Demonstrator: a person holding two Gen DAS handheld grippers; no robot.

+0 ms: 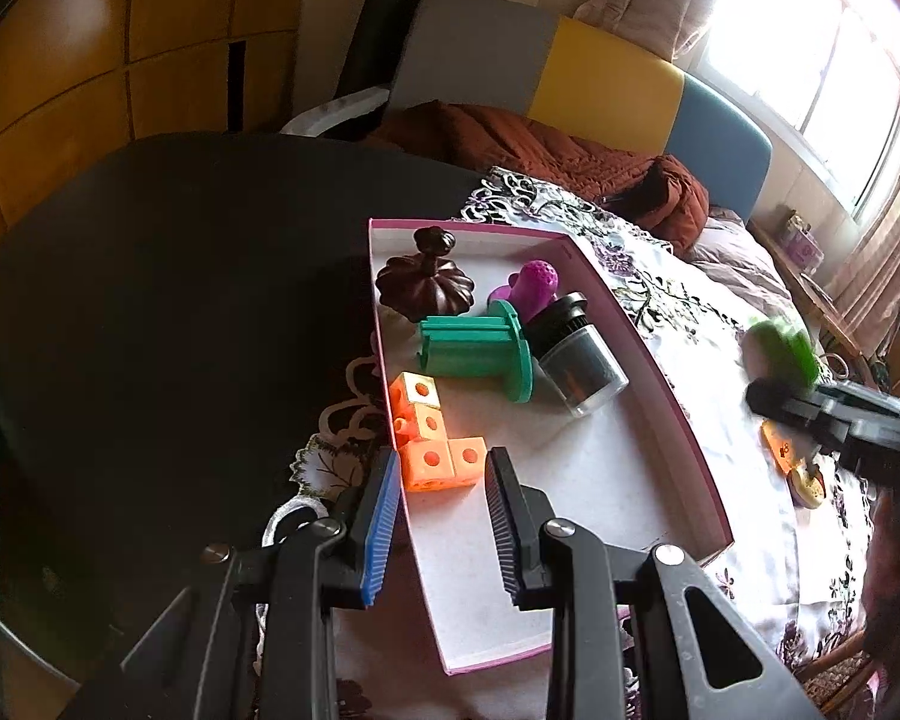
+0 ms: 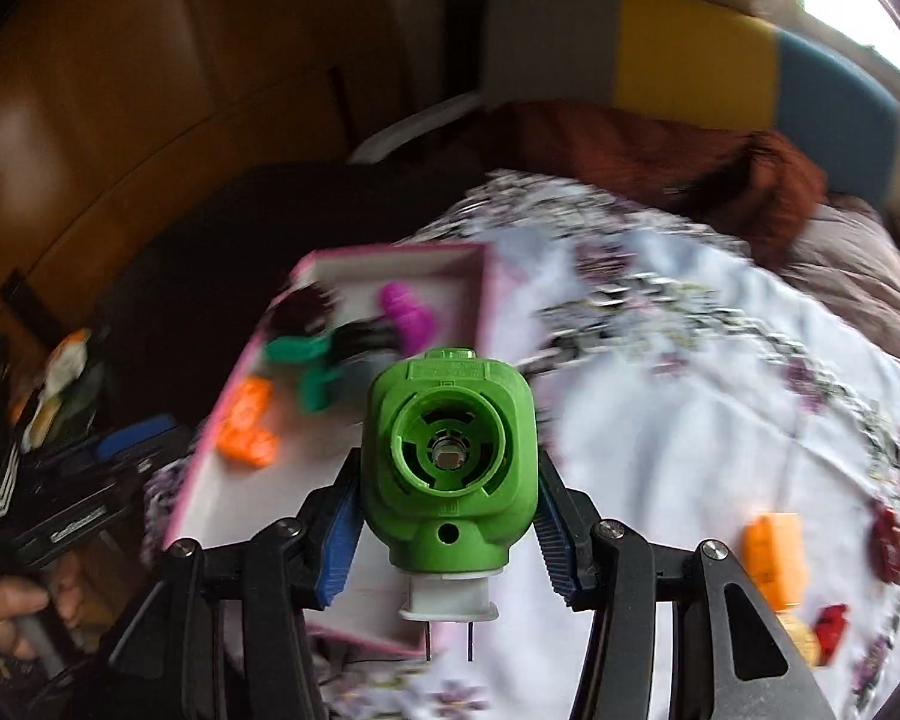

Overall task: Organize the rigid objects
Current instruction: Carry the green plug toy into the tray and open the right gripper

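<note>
Right gripper [image 2: 447, 516] clamped on green plug [image 2: 448, 465], held above cloth [image 2: 660, 420] at box's right rim. Left gripper [image 1: 441, 480] jaws apart, empty, over pink box [image 1: 684, 420], near orange cubes [image 1: 432, 426]. In box: teal spool [image 1: 480, 351], jar [image 1: 579, 360], purple toy [image 1: 534, 285], dark lid [image 1: 426, 282].

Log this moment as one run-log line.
left claw: open, over orange blocks | right claw: shut on green part | pink box: five items inside
</note>
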